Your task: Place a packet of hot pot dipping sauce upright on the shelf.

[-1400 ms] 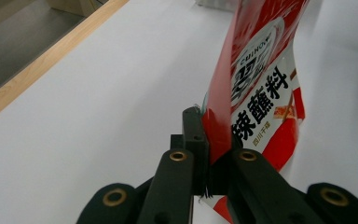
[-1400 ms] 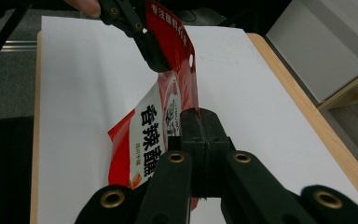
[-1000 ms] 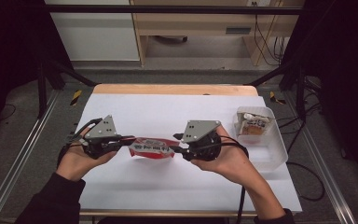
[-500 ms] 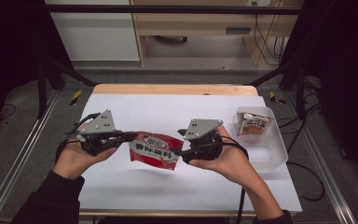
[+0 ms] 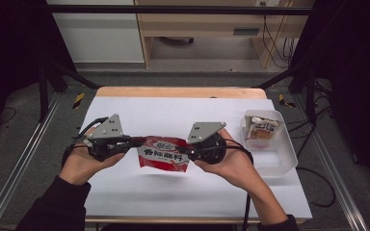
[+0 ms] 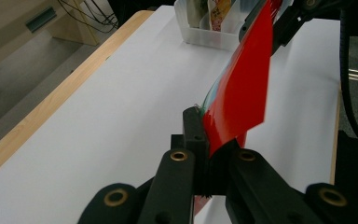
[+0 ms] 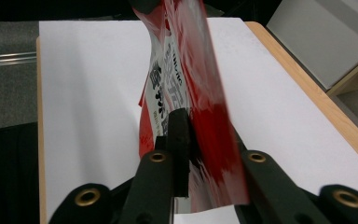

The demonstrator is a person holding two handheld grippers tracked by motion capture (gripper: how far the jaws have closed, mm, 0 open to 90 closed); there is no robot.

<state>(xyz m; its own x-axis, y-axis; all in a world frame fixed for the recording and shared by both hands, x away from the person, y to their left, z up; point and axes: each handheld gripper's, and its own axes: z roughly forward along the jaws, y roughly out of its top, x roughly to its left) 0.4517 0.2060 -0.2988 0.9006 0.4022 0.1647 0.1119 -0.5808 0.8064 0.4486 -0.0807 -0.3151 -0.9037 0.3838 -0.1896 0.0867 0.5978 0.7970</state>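
Red packet (image 5: 164, 153): held above tabletop (image 5: 173, 115), between both hands.
Left gripper (image 5: 136, 142): pinching its left edge.
Right gripper (image 5: 183, 151): just closed, clamping its right edge.
Advice: keep both pinches firm; pull evenly.

I see a wooden table (image 5: 173, 92) whose top is covered by a white sheet (image 5: 183, 115), and directly on that sheet, near its right edge, stands a clear plastic bin (image 5: 279, 159) with a small packet (image 5: 262, 129) lying inside it at the far end.
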